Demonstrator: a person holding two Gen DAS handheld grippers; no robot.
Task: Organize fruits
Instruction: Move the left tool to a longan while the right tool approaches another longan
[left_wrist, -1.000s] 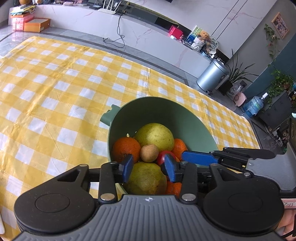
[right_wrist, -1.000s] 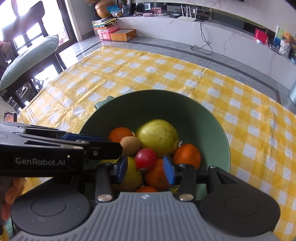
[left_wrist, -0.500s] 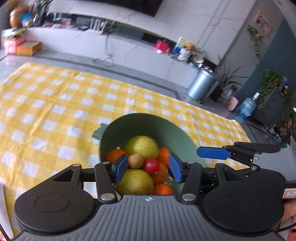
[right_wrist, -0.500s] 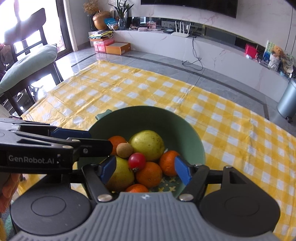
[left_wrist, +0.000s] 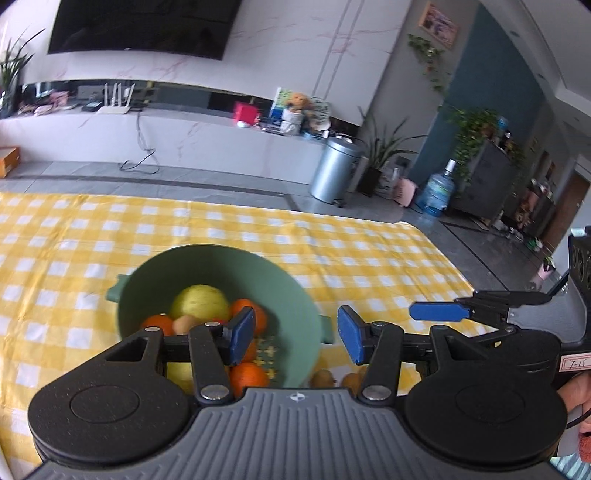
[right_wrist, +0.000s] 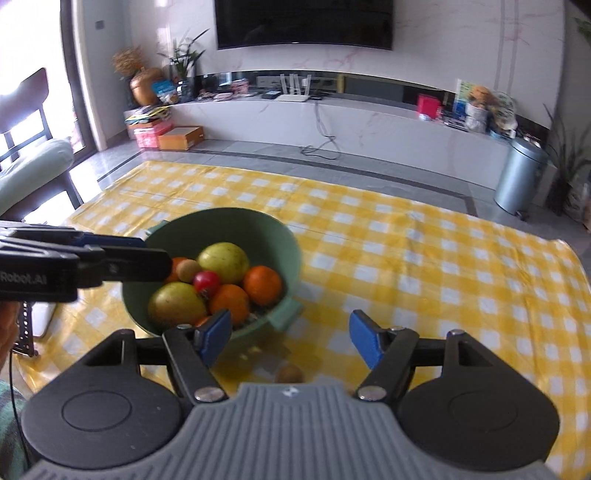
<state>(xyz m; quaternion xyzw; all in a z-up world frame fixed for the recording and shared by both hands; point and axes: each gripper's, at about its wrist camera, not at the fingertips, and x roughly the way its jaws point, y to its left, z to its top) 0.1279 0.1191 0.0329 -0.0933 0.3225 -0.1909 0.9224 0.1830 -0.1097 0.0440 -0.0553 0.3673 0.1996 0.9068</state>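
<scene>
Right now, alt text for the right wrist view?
A green bowl holding pears, oranges, a kiwi and a red tomato sits on a yellow checked tablecloth. The right gripper hangs open and empty over a loose kiwi on the cloth.

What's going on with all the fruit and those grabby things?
A person is tidying fruit with a gripper in each hand. The green bowl on the yellow checked tablecloth already holds oranges, two big yellow-green fruits, a kiwi and a small red fruit. The left gripper and right gripper have just opened and hold nothing. One loose kiwi lies on the cloth beside the bowl.
</scene>
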